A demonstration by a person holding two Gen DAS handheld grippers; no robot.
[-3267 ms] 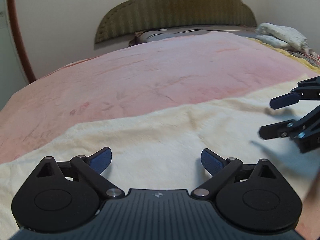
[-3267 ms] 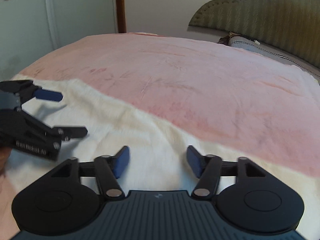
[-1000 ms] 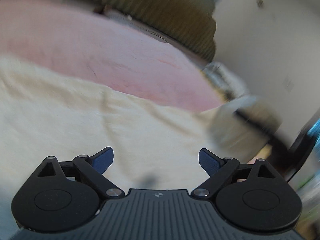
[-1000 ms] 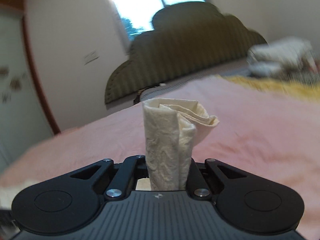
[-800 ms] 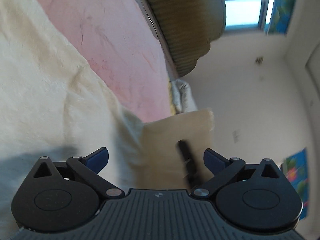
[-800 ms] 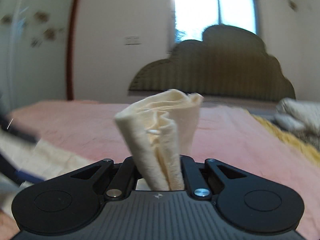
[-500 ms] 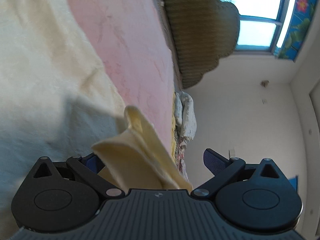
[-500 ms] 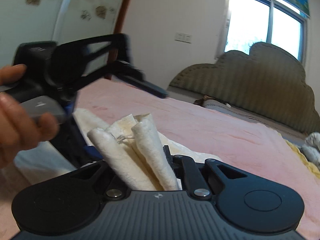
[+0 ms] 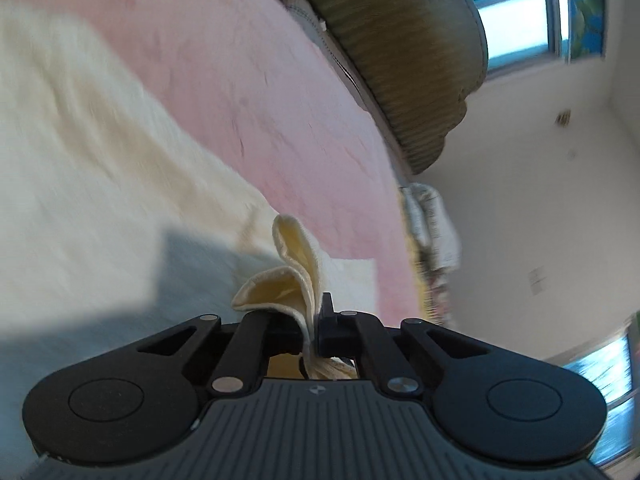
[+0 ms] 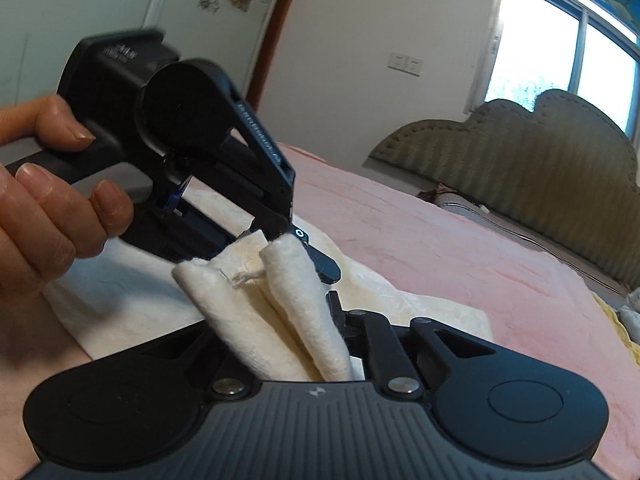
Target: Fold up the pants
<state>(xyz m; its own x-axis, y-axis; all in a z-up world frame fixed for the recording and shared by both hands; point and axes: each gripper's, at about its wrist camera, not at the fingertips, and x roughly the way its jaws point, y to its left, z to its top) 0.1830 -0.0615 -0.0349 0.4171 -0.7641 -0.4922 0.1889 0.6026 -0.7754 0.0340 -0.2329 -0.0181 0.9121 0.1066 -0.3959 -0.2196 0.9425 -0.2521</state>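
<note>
The left gripper [image 9: 314, 332] has just snapped closed: half a second ago its jaws stood wide with a flap of the cream pants [image 9: 288, 280] lying loose between them, and now they are pinched on that flap, a curled fold of fabric rising just past the tips. The right gripper [image 10: 336, 320] stays clamped on its own thick bunch of the same cloth, as it was a second ago. In the right wrist view the left gripper [image 10: 292, 236], held by a hand [image 10: 44, 204] at the near left, meets the cloth right beside the right one's bunch. The rest of the pants lies spread on the pink blanket [image 10: 460, 248], near side of the bed, with the headboard [image 10: 540, 160] far off. With both ends now held, the pants look ready to be lifted and drawn out for a fold.
</note>
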